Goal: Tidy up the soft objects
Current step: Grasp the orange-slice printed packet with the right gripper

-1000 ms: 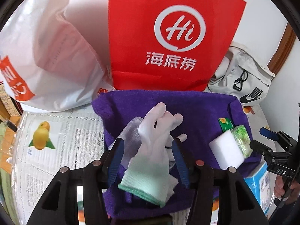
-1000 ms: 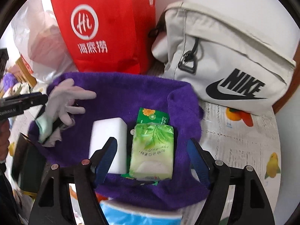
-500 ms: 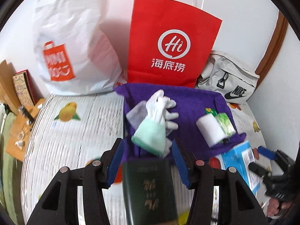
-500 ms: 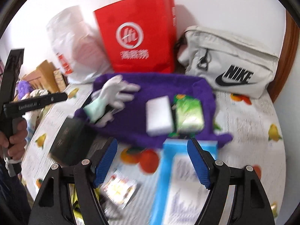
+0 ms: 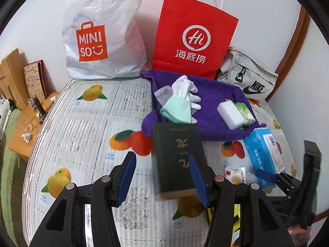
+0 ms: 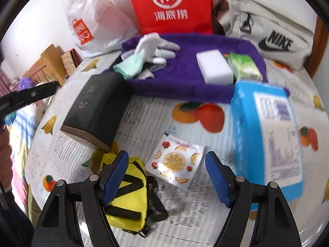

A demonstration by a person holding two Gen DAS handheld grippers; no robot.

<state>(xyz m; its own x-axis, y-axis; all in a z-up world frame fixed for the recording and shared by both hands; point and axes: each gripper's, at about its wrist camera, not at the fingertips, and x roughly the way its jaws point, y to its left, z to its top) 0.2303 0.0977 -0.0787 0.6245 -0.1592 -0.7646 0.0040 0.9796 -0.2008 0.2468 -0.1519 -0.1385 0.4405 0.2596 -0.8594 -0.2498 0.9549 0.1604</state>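
Note:
A purple towel (image 5: pixel 213 94) (image 6: pixel 185 78) lies at the back of the table. On it are a white glove with a mint cuff (image 5: pixel 181 100) (image 6: pixel 152 51), a white sponge (image 5: pixel 231 113) (image 6: pixel 213 65) and a green tissue pack (image 5: pixel 244 111) (image 6: pixel 244 65). My left gripper (image 5: pixel 162 177) is open and empty above the near table, beside a dark green book (image 5: pixel 176 160) (image 6: pixel 96 107). My right gripper (image 6: pixel 166 177) is open and empty above a fruit-print sachet (image 6: pixel 174 164). A blue tissue pack (image 6: pixel 269 129) (image 5: pixel 265 148) lies right.
A white Miniso bag (image 5: pixel 98 30), a red paper bag (image 5: pixel 193 35) and a grey Nike pouch (image 5: pixel 246 78) stand along the back wall. A yellow pouch (image 6: pixel 127 193) lies under my right gripper's left finger. A wooden side table (image 5: pixel 28 115) stands left of the table.
Both grippers have pulled back from the purple towel toward the near table. The glove, which lay between my left fingers, stays on the towel. The book, sachet and blue pack have come into view.

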